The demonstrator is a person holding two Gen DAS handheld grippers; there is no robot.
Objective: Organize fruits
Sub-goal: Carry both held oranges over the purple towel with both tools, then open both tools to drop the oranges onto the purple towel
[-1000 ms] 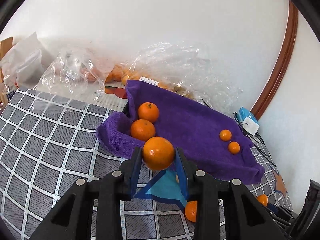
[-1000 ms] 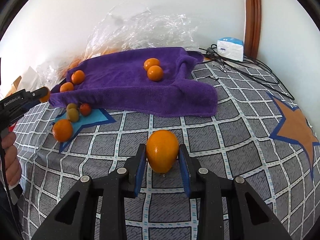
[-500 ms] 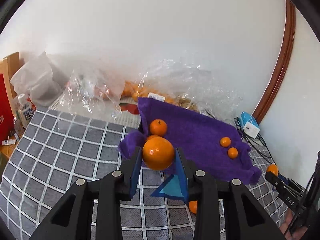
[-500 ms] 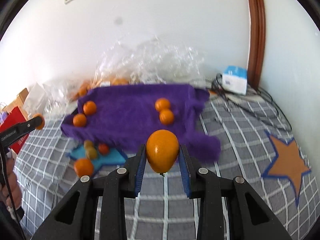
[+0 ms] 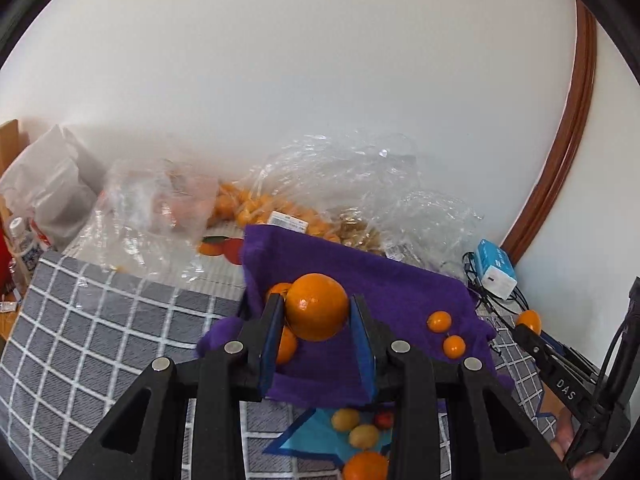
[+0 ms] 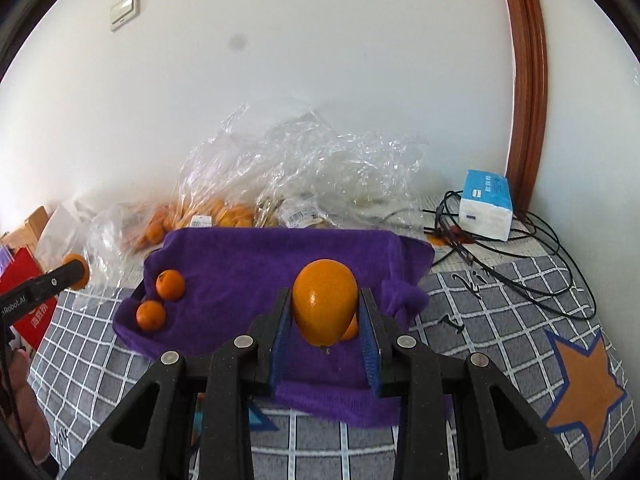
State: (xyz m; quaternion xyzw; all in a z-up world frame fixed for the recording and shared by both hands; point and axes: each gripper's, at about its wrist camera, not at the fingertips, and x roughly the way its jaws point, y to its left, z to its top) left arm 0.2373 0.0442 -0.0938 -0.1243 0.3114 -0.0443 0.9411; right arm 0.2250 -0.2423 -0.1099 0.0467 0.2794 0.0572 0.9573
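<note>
My left gripper (image 5: pixel 317 312) is shut on a round orange (image 5: pixel 317 306), held in the air above the near left part of the purple towel (image 5: pixel 400 292). Two oranges (image 5: pixel 288 346) lie half hidden behind its left finger. Two small oranges (image 5: pixel 440 321) rest on the towel's right side. My right gripper (image 6: pixel 325 312) is shut on an oval orange (image 6: pixel 325 300) above the purple towel (image 6: pixel 248 272). Two oranges (image 6: pixel 170 285) sit at that towel's left end, and another (image 6: pixel 352 330) peeks out behind the held fruit. The left gripper's tip with its orange (image 6: pixel 78 274) shows at the far left.
Clear plastic bags (image 5: pixel 360 184) with more oranges (image 5: pixel 240 208) lie against the wall behind the towel. A blue and white box (image 6: pixel 486 204) and black cables (image 6: pixel 520 248) sit at the right. Small yellow and red fruits (image 5: pixel 354 426) and one orange (image 5: pixel 366 466) lie on a blue star patch below the left gripper.
Both grippers have risen with their oranges and moved toward the purple towel, which now lies under the held fruits. Neither grip has changed.
</note>
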